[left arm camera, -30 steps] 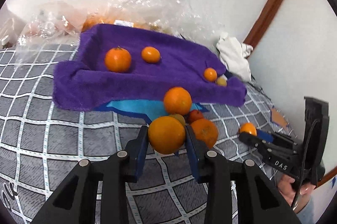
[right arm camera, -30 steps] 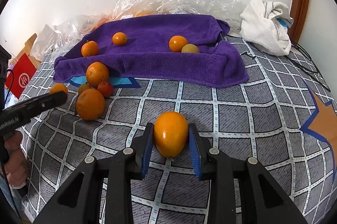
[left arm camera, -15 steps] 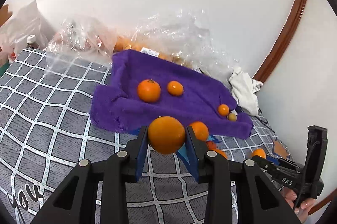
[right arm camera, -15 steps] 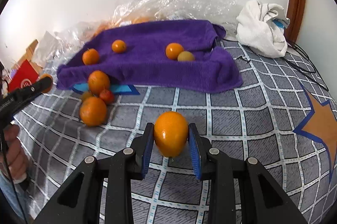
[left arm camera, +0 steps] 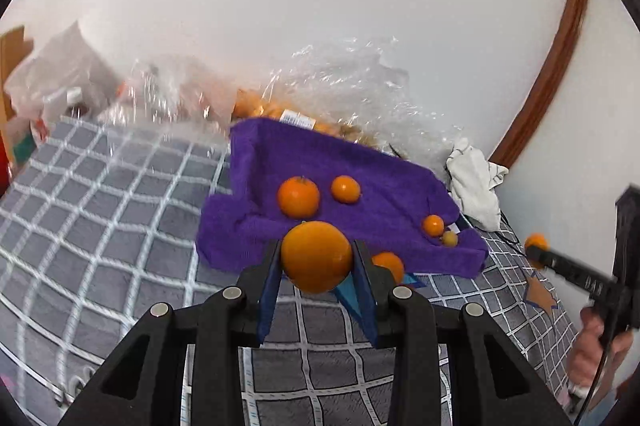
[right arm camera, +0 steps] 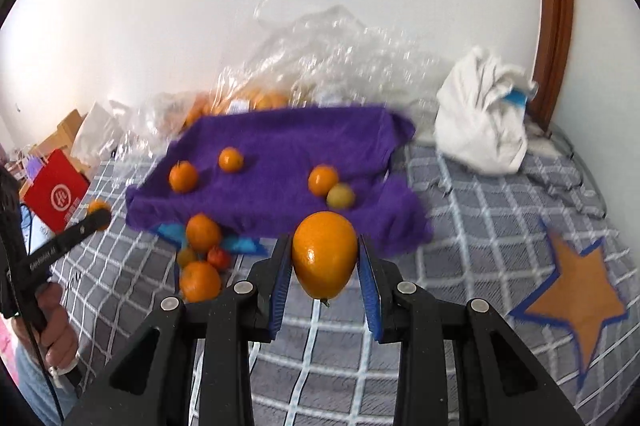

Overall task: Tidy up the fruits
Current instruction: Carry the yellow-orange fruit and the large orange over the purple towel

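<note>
My left gripper (left arm camera: 316,260) is shut on a round orange (left arm camera: 316,254), held in the air in front of the purple towel (left arm camera: 384,178). My right gripper (right arm camera: 325,264) is shut on an oval orange (right arm camera: 324,258), also lifted above the bed. On the purple towel (right arm camera: 288,142) lie several small oranges (right arm camera: 183,177) and one yellowish fruit (right arm camera: 340,196). A loose cluster of oranges (right arm camera: 200,280) and a small red fruit (right arm camera: 219,258) sits on the bedspread by the towel's front left edge. In the left wrist view the right gripper (left arm camera: 538,246) shows at far right with its orange.
The grey checked bedspread (right arm camera: 472,226) carries an orange star patch (right arm camera: 576,290). Crumpled clear plastic bags (right arm camera: 332,58) with more oranges lie behind the towel against the wall. A white cloth bundle (right arm camera: 480,122) sits at the back right, a red box (right arm camera: 54,192) at left.
Both grippers have risen with their oranges, the right one mostly in the last half second. The towel and the loose fruits now sit lower and farther off in both views.
</note>
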The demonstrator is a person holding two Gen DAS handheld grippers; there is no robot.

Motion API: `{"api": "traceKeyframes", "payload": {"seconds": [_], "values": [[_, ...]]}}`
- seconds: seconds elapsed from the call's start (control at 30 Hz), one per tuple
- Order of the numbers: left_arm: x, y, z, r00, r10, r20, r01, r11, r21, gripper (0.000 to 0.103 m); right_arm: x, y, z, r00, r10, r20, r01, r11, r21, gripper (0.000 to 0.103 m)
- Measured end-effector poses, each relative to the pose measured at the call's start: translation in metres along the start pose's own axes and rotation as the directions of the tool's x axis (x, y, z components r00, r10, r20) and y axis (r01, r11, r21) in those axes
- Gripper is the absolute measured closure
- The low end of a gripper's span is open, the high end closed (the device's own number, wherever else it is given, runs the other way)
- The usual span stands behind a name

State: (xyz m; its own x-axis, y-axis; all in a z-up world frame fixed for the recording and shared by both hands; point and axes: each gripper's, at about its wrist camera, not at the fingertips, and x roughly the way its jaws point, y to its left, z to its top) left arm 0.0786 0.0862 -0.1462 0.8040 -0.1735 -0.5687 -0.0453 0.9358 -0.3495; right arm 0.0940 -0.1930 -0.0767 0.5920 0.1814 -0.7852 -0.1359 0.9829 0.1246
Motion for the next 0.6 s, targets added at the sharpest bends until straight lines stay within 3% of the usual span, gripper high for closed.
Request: {"api": "traceKeyframes", "payload": {"seconds": [0.27, 0.6], "values": [[-0.029, -0.009, 0.058, 0.996, -0.021, 0.086, 0.018, 0.999, 0.033, 0.070, -0.003, 0.007, 0.059, 0.999, -0.020, 0.044, 0.022, 0.999, -0.032, 0.071], [-0.018, -0.024, 0.134, 0.994, 0.024, 0.108, -0.031, 0.997, 0.069, 0.070, 0.005, 0.018, 0.115, 0.996, 0.026, 0.090, -0.026, 1.000, 0.003, 0.071]]}}
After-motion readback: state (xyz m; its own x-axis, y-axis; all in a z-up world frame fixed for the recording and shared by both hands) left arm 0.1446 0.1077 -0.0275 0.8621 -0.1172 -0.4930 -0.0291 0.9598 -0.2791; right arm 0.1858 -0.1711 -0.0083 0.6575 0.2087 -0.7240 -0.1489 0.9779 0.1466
